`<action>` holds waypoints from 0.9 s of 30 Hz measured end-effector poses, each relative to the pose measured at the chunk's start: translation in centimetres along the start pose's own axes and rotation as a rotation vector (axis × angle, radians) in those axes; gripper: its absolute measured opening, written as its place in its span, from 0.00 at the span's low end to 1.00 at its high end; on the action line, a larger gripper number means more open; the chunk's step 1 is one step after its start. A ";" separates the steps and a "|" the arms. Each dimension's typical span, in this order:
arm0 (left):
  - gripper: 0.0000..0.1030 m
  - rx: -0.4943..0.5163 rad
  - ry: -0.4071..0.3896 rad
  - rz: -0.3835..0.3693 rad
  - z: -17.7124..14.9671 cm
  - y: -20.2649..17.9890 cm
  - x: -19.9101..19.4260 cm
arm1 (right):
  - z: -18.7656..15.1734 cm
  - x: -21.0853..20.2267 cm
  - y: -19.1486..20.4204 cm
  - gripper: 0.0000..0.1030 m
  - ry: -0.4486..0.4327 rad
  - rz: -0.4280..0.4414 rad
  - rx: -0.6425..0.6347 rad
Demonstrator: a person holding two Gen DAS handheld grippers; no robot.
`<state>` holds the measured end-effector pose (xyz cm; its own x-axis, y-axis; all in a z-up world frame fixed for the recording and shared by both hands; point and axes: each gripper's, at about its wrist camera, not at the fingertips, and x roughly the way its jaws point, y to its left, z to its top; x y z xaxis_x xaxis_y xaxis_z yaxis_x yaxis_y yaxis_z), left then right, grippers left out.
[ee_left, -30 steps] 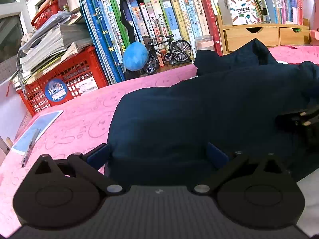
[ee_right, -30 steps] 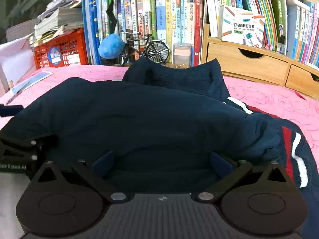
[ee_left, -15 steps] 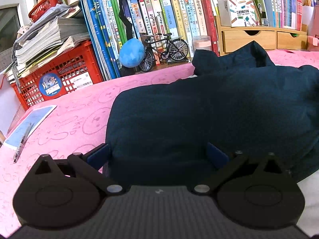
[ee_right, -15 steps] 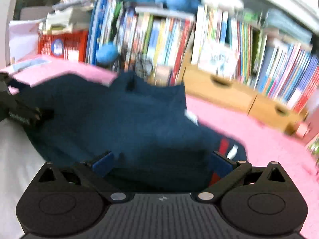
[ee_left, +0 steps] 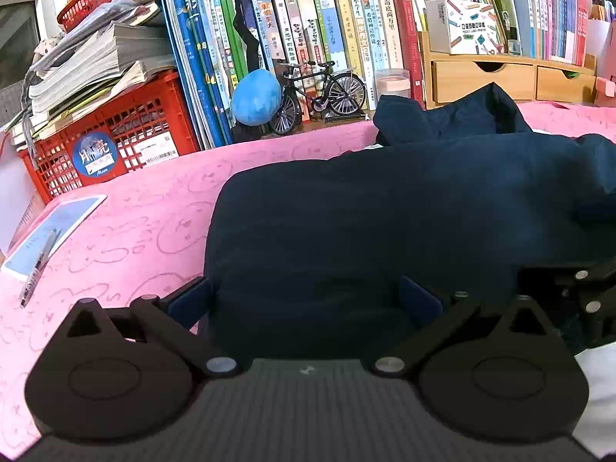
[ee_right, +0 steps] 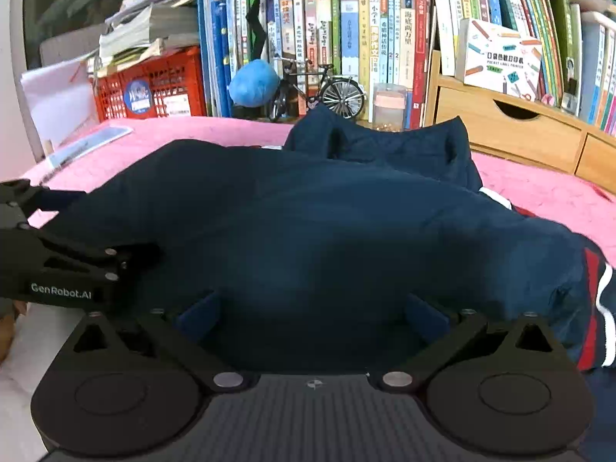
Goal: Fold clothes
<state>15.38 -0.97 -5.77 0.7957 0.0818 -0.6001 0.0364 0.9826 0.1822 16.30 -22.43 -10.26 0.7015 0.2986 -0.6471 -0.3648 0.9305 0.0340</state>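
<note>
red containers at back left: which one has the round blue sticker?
The big red crate on the pink tablecloth, under the stack of papers. The small red basket higher up shows none.

1. Both views are evenly lit and indoor-bright, with no hard shadows.
2. Strong fisheye bend: the books [ee_left: 346, 38] lean outward at the edges, and the right wrist view has black corners.
3. The navy garment [ee_right: 327, 238] reads nearly black, with little fold detail.
4. The window [ee_left: 15, 30] at far left is dimmer than the room.
5. Both are sharp with no motion blur; the red crate [ee_right: 154, 88] label is legible.
6. Mild glare on the hand-held gripper rivets.
</note>
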 end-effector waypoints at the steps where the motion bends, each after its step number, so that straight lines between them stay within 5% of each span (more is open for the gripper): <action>1: 1.00 -0.002 0.000 -0.001 0.0 0.0 0.0 | 0.0 -0.2 0.1 1.00 0.001 -0.010 0.005; 6: 1.00 -0.062 0.017 -0.020 -0.3 0.9 -0.6 | -0.4 -1.5 0.4 1.00 -0.004 -0.055 0.037; 9: 1.00 -0.087 0.020 -0.059 -1.2 1.1 -3.4 | -1.9 -5.7 1.3 1.00 -0.091 0.031 0.038; 12: 1.00 0.028 -0.034 -0.122 -2.7 0.1 -8.0 | -4.4 -10.0 3.4 1.00 -0.172 0.112 -0.050; 15: 1.00 0.140 -0.058 -0.263 -4.7 -0.4 -11.9 | -7.5 -13.1 5.7 1.00 -0.208 0.179 -0.227; 19: 1.00 0.282 -0.035 -0.503 -6.7 -1.4 -15.4 | -11.2 -14.7 8.0 1.00 -0.135 0.234 -0.450; 24: 1.00 0.426 -0.009 -0.492 -8.9 -4.2 -16.1 | -13.3 -15.9 8.1 1.00 -0.111 0.269 -0.478; 27: 1.00 0.366 0.028 -0.499 -9.7 -3.6 -15.3 | -13.9 -16.8 5.5 1.00 -0.103 0.257 -0.371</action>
<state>-2.77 -4.19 -4.80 0.6134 -0.3632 -0.7013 0.6088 0.7831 0.1270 -5.99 -25.23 -9.83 0.6099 0.5465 -0.5739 -0.7159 0.6905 -0.1033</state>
